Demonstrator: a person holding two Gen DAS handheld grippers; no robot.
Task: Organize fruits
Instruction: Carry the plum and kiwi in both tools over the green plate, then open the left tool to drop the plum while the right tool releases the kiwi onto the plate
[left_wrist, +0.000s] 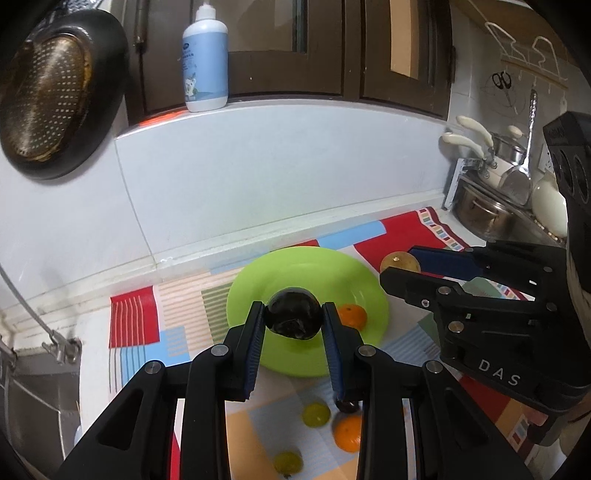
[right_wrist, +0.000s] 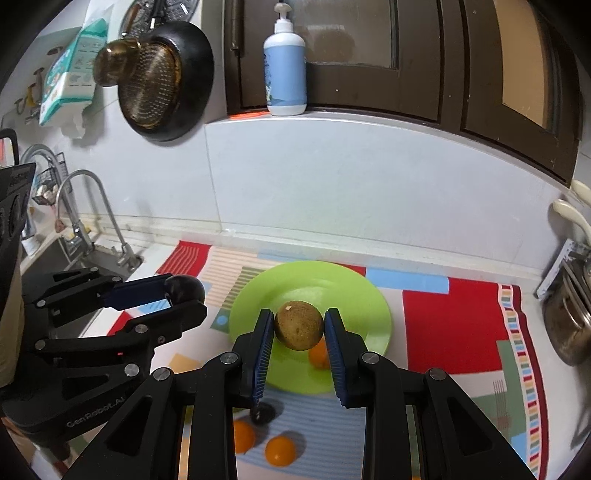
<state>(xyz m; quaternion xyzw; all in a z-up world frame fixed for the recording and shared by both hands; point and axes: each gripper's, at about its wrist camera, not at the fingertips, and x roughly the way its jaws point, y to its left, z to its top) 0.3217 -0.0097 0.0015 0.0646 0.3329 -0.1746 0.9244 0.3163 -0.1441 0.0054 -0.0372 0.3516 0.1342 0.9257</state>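
Left wrist: left tongs (left_wrist: 294, 320) clamped on dark plum (left_wrist: 293, 313); right tongs (right_wrist: 299, 329) clamped on brown fruit (right_wrist: 299, 329). Round, smooth, likely slippery; grip across middle.

Three oranges (right_wrist: 319, 356) (right_wrist: 243, 435) (right_wrist: 280, 450), two dark plums (left_wrist: 293, 317) (left_wrist: 348, 406), two yellow-green fruits (left_wrist: 316, 413) (left_wrist: 288, 461), one brown fruit (right_wrist: 299, 325), one plate (right_wrist: 314, 280)

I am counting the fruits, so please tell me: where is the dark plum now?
The dark plum is clamped in the left gripper, held above the green plate, with an orange on the plate beside it.
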